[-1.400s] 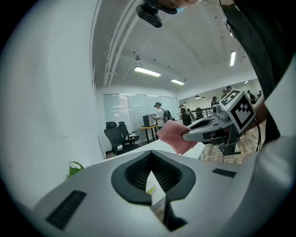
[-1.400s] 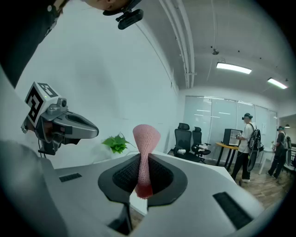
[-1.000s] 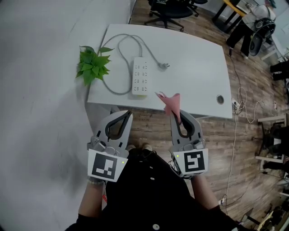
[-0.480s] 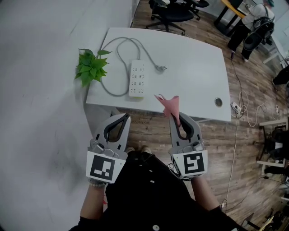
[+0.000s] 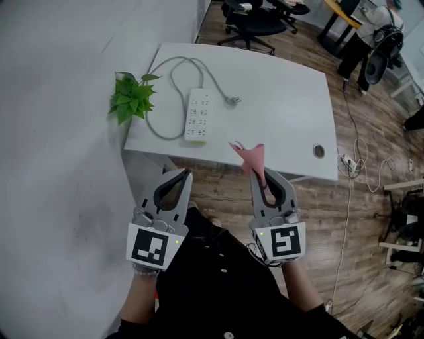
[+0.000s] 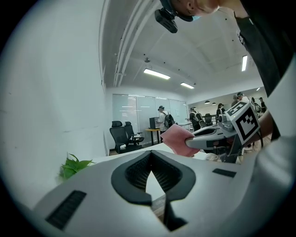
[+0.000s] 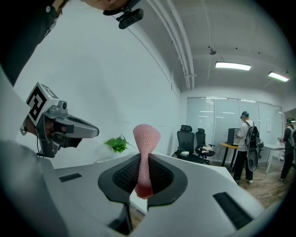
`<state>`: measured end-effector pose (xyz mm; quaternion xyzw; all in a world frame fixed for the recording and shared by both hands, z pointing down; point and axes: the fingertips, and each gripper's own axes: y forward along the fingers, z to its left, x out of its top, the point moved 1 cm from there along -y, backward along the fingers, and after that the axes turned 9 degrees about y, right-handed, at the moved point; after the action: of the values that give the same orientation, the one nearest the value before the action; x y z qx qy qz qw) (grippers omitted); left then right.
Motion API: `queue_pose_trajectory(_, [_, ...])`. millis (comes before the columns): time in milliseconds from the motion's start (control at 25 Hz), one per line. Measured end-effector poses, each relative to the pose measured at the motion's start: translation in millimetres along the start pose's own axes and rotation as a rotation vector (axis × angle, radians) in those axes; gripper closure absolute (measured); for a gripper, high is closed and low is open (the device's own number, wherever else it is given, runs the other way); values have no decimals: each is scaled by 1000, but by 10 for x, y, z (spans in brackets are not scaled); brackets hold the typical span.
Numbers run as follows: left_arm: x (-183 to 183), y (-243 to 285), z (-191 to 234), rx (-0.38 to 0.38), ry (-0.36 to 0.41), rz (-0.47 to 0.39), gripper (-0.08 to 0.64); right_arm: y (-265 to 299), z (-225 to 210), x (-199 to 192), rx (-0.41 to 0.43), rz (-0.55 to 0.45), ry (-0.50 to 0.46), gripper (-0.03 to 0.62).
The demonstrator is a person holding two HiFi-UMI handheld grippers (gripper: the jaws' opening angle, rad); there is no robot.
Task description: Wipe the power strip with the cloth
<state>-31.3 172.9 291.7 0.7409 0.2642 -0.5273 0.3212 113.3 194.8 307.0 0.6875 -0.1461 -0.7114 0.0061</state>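
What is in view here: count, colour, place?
table: one, white, ahead
power strip: one, white, on the table's left half
cord with plug: one, pale grey, looping on the table
plant: one, green, at the table's left edge
cloth: one, pink, in the right tool
office chair: at least one, black, beyond the table
left tool: one, grey, shut and empty
right tool: one, grey, shut on the cloth

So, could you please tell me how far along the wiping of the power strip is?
Done: the cloth is picked up, pinched in the shut right gripper. In hand: both grippers hover short of the table, the left gripper shut and empty. Left: everything else. The power strip lies on the table with the cloth not yet on it, so no wiping has begun.
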Motion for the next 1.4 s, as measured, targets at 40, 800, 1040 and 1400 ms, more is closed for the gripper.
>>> queue_pose_trajectory(40, [-5,5,-11,0,3,3,548,2,-15,-20,1,0,0,535])
queue_pose_trajectory(800, [-196,791,717,-59,20,11,548,966,-228,163,-28,17,-54,535])
queue_pose_trajectory(1040, [-218,1082,1011,-79,14,5,548,1322,-334,295,-66,29,-55,535])
queue_pose_trajectory(1400, [-342,1380,1442,-108,13,-8,548,1858,-362,432,-94,50,-85,535])
